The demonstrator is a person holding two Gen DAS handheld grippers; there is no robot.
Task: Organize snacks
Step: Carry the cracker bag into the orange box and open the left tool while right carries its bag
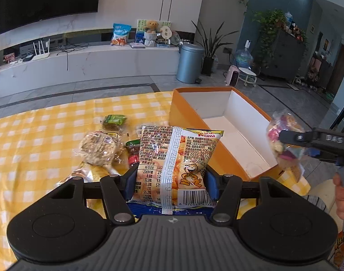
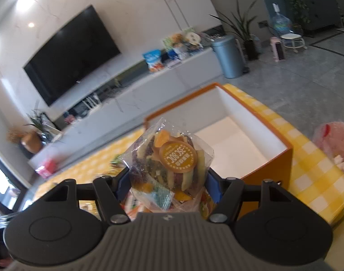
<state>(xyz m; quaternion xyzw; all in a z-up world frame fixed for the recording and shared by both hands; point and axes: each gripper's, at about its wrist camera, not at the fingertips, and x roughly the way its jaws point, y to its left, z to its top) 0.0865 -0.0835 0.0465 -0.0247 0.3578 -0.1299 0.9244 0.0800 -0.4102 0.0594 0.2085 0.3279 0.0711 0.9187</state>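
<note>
The orange box [image 1: 217, 122] lies ahead, right of the left claw [image 1: 169, 180], which pinches a chip bag [image 1: 178, 158]; the right claw [image 2: 168, 180], pinching a mixed-snack bag [image 2: 172, 158], hangs nearer its open mouth.

Glossy plastic snack bag [image 1: 172, 164]; matt card box [image 1: 190, 122] (white inside); checked cloth [image 1: 36, 135]

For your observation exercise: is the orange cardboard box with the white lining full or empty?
Empty. The orange cardboard box is open-topped, and only its bare white floor and walls show in both views.
</note>
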